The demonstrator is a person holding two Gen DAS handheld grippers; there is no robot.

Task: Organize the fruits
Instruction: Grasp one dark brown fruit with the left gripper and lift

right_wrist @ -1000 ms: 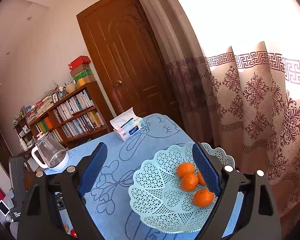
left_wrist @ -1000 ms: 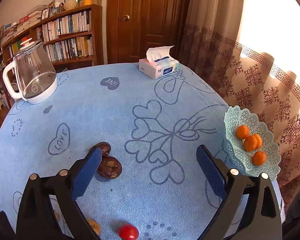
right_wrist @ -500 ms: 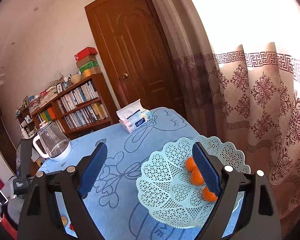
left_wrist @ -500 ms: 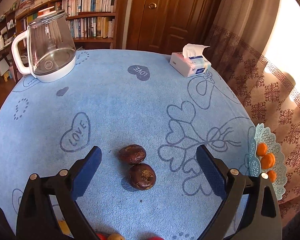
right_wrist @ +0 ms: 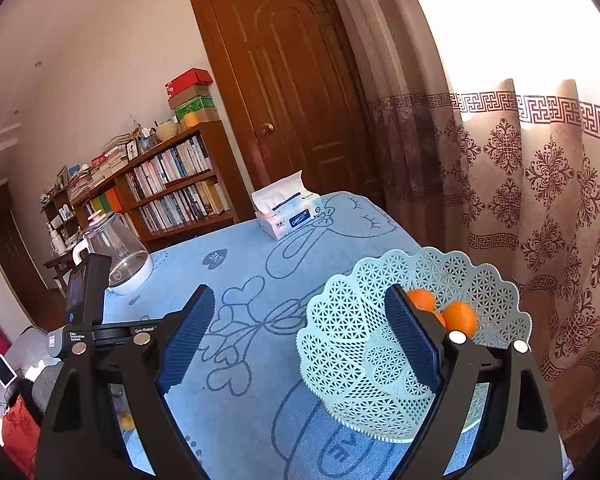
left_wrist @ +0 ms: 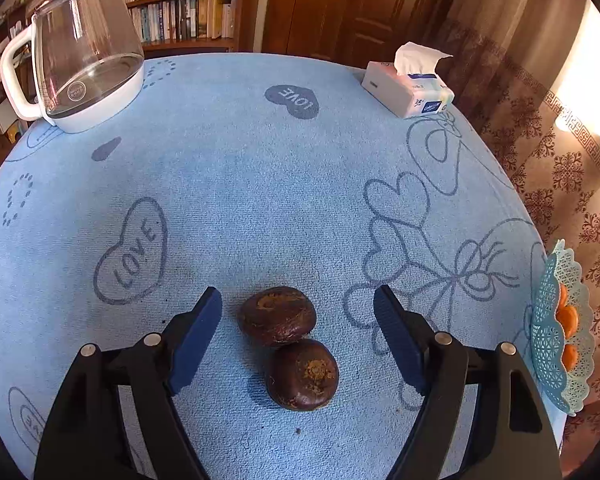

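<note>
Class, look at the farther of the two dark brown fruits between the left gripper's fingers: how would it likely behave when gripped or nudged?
The farther dark fruit is rounded, so may roll. It seems to touch the nearer fruit, likely nudging it. Glossy skin could slip.

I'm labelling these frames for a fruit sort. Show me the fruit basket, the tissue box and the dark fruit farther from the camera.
fruit basket point(right_wrist: 352, 344): right wrist view, lattice wall.
tissue box point(left_wrist: 410, 94): left wrist view, side.
farther dark fruit point(left_wrist: 277, 315): left wrist view, top.

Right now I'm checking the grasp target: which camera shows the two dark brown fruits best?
The left wrist view: both dark brown fruits lie touching between the closing left gripper fingers, unobstructed. The right wrist view shows neither fruit.
</note>
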